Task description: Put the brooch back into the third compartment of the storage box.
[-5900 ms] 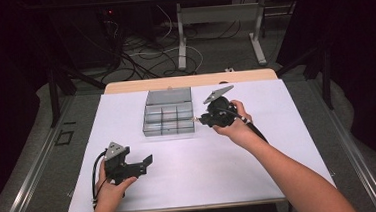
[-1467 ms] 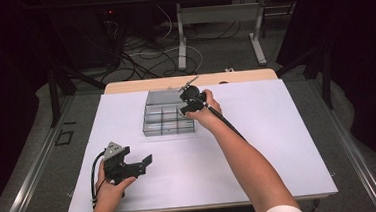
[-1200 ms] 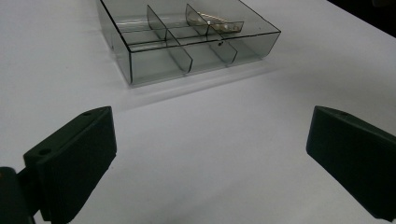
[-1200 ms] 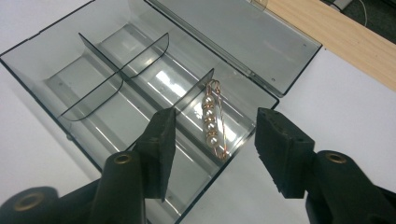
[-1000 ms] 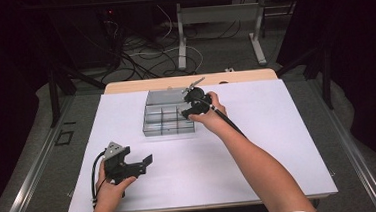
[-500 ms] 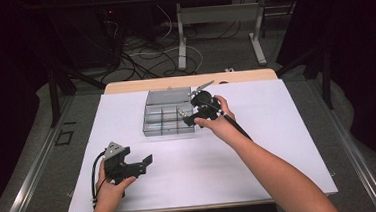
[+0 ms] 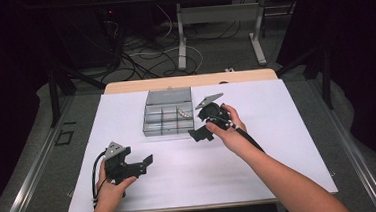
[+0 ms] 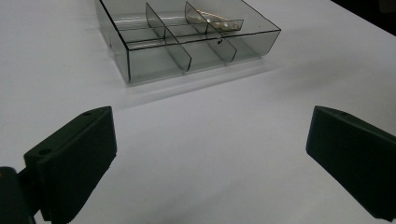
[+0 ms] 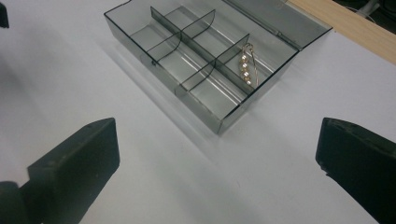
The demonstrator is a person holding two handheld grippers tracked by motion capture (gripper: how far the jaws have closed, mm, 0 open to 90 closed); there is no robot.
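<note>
A clear compartment box (image 7: pixel 169 113) lies open, a beaded gold pin (image 9: pixel 245 63) in one corner compartment

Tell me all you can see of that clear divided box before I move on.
The box looks like smoky clear plastic, shallow and rectangular, split by thin dividers into several compartments. Its hinged lid lies open flat behind it. It sits on the white table cover near the far edge. One corner compartment holds a gold beaded trinket; the others look bare. Neither gripper touches it.

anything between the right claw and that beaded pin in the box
Partly. The beaded pin leans on a divider inside the clear box, and the box's near wall faces the open right claw. Only bare white table lies before the box, so reaching from above looks clear.
</note>
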